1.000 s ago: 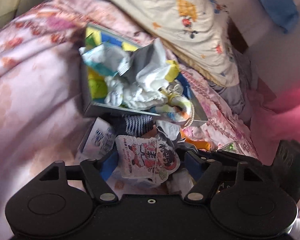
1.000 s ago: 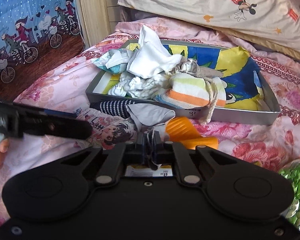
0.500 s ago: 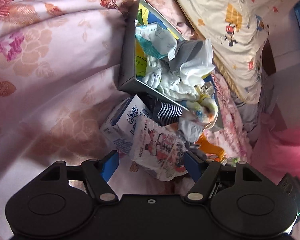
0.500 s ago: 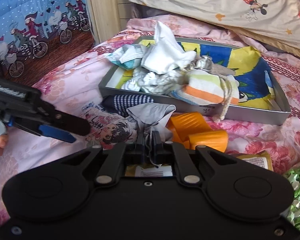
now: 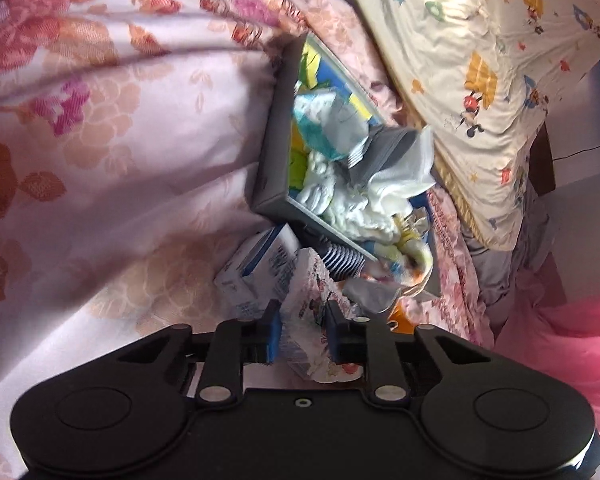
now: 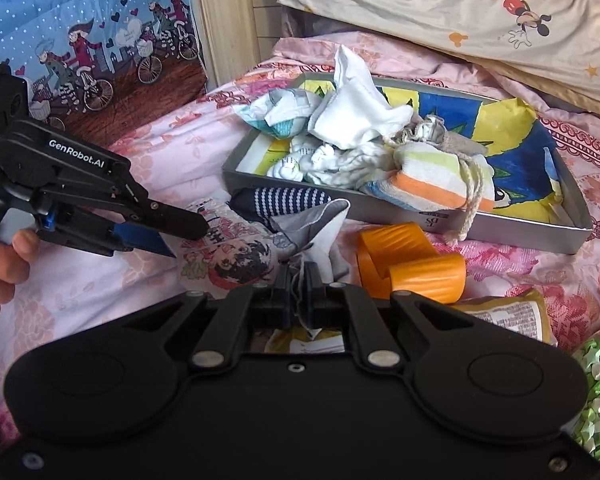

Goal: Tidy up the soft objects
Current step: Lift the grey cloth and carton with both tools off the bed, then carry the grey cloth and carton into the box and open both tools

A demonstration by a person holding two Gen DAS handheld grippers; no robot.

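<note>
Two crumpled soft socks (image 6: 352, 120) in shallow rectangular tray (image 6: 500, 228)

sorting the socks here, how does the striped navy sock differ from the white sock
The striped navy sock lies on the bedspread outside the tray, against its front wall; the white sock sits inside, atop the pile. The navy one is dark with white stripes and lies flat; the white one is plain and sticks up crumpled. Neither is gripped.

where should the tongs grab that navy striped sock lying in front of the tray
Take the striped sock across its rounded middle, coming from above on the near side. It lies flat along the tray wall, one end tucked under the grey cloth, so its length offers no free end.
</note>
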